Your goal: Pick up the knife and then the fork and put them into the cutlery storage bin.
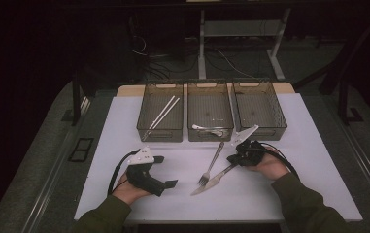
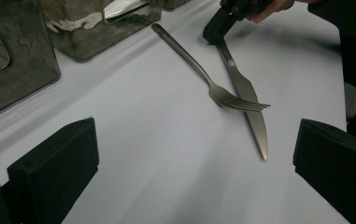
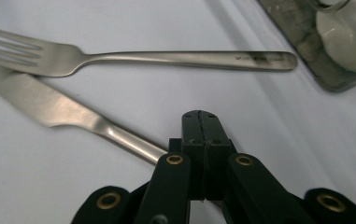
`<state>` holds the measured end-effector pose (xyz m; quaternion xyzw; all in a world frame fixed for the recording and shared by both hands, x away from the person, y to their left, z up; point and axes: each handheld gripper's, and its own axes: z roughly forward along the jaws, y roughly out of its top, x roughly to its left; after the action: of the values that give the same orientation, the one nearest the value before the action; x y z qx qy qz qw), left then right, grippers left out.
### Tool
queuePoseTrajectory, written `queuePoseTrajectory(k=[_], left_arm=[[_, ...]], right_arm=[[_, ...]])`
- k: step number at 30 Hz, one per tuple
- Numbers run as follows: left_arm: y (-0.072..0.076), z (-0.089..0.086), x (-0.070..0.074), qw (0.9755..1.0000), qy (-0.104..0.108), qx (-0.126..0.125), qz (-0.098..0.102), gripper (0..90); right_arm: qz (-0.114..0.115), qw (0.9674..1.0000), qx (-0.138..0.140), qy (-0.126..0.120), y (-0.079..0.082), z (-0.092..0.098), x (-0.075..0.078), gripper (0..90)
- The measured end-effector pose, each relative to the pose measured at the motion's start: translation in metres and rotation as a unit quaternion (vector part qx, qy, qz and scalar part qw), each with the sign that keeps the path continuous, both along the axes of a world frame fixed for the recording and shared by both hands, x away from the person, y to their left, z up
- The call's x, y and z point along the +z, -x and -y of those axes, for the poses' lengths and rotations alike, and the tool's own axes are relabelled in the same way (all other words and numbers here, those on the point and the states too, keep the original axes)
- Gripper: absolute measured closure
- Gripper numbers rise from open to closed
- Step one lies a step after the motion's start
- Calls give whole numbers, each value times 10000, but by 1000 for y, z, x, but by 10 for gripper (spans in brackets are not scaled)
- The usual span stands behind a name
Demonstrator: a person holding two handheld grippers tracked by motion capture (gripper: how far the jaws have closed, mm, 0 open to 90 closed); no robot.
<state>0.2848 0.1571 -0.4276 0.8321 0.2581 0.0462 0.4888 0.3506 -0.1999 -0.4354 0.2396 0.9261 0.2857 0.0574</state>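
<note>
A metal knife [image 1: 215, 180] and a metal fork [image 1: 210, 166] lie side by side on the white table [image 1: 289, 160], and the fork's tines cross the knife's blade [image 2: 252, 109]. My right gripper [image 1: 233, 159] is down at the knife's handle end, its jaws closed together [image 3: 201, 116], and the handle [image 3: 129, 142] runs in under them. The fork [image 3: 166, 58] lies just beyond the tips, untouched. At the left my left gripper [image 1: 165, 171] rests on the table, open wide with nothing between its jaws [image 2: 194, 172].
Three dark wire bins stand in a row behind the cutlery: the left bin [image 1: 143, 114] holds white sticks, the middle bin [image 1: 210, 104] white utensils, and the right bin [image 1: 259, 107] looks bare. Beyond the table's far edge are table legs and cables on the floor.
</note>
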Motion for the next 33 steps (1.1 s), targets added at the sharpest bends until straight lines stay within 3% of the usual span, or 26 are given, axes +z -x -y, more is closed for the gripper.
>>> queuePoseTrajectory(k=[33], left_arm=[[1, 1, -1, 10000, -10, -15, -5, 0]], right_arm=[[-366, 9962, 783, 144, 47, 20, 3, 899]])
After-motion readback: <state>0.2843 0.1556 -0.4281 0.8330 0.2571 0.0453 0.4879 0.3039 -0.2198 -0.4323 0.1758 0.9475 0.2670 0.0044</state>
